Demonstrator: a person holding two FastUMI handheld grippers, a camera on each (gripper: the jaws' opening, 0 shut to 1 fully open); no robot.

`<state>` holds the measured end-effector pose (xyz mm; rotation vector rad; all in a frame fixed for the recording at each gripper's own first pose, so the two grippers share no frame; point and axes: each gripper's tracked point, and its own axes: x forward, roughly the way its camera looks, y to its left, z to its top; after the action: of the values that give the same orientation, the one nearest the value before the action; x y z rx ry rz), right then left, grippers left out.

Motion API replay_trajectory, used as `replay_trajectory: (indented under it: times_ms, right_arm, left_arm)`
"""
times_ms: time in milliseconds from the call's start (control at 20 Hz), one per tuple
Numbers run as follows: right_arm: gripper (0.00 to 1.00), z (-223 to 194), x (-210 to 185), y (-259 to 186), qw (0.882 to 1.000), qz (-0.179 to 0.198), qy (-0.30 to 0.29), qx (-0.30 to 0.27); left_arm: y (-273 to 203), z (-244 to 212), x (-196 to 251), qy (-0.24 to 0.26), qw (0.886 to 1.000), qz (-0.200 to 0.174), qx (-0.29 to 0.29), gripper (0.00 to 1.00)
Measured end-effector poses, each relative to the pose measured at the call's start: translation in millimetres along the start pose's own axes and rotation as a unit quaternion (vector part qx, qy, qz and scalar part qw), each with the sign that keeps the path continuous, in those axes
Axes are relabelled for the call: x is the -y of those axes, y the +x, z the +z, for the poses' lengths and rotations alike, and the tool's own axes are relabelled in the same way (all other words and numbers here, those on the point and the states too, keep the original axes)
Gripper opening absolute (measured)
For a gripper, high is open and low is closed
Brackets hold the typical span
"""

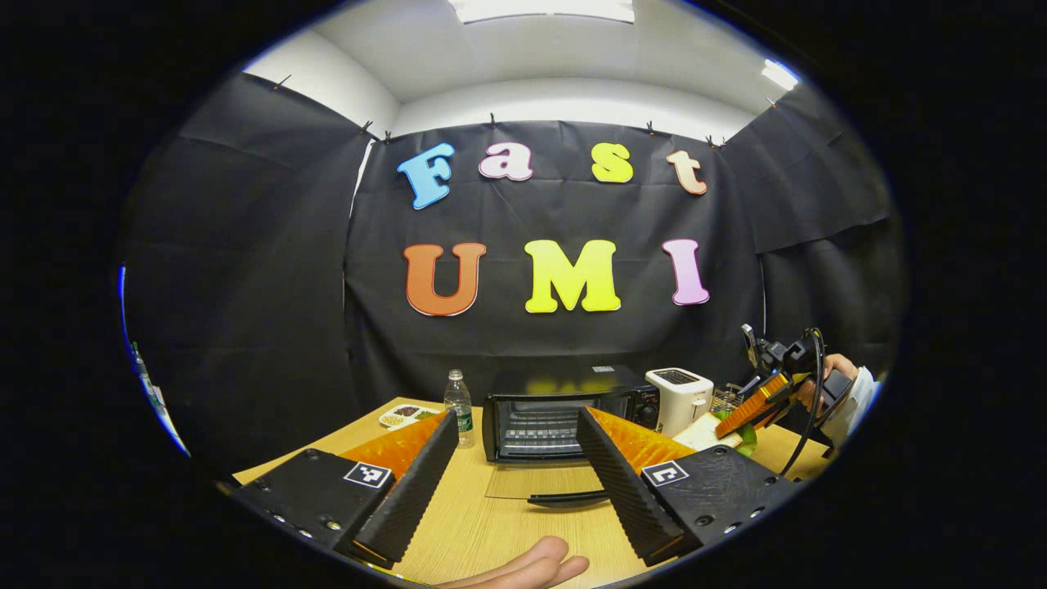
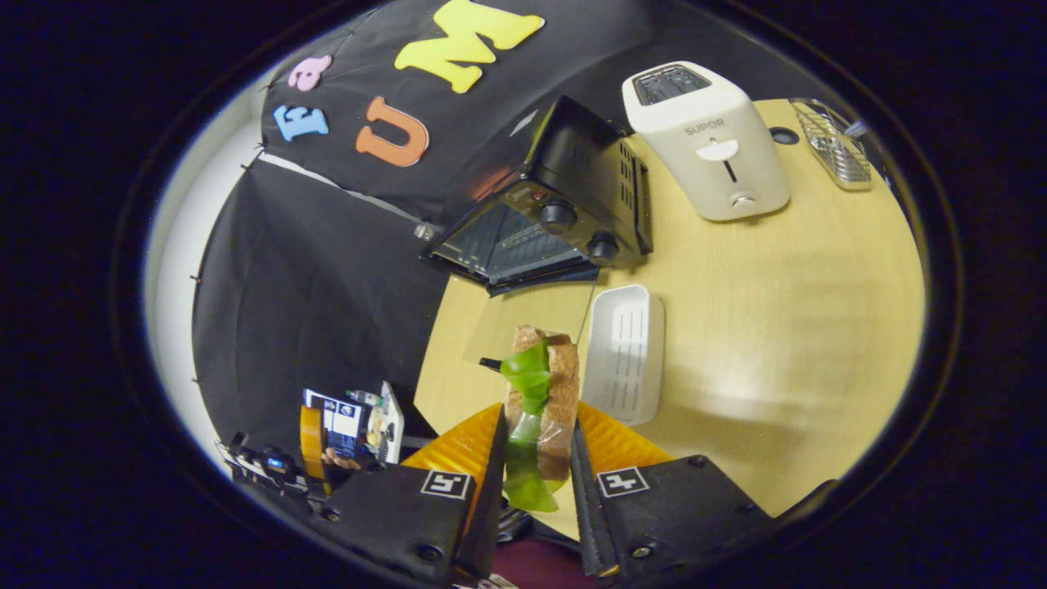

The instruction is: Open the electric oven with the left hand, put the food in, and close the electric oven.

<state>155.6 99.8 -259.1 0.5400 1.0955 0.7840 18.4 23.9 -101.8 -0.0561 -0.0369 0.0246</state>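
Note:
The black electric oven (image 1: 564, 384) stands at the back of the wooden table (image 1: 483, 532). Its glass door (image 1: 536, 483) lies folded down flat, handle (image 1: 568, 496) toward me, and the wire shelf inside shows. My left gripper (image 1: 517, 415) is open and holds nothing, its fingers framing the oven mouth from some way back. In the right gripper view, my right gripper (image 2: 538, 425) is shut on a sandwich (image 2: 560, 384) of brown bread and green lettuce, held above the table in front of the oven (image 2: 564, 204). A hand (image 1: 826, 380) holds the right gripper (image 1: 757, 409) to the oven's right.
A white toaster (image 2: 707, 139) stands right of the oven, with a wire rack (image 2: 834, 147) beyond it. A white tray (image 2: 626, 352) lies beside the open door. A water bottle (image 1: 459, 405) and a food plate (image 1: 406, 415) sit left of the oven. Fingers (image 1: 523, 568) rest at the table's front.

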Motion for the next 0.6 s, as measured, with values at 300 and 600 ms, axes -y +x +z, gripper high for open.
replay_trajectory:
  times_ms: [300,600]
  right_arm:
    - [0.43,-4,-50,41,0.991,0.059,0.076,0.092]
    - [0.43,22,-70,99,0.968,0.051,0.094,0.228]
  left_arm:
    - [-8,-3,-21,-0.004,1.000,0.010,0.004,0.95]
    - [-7,-9,-52,0.000,1.000,0.029,0.002,0.95]
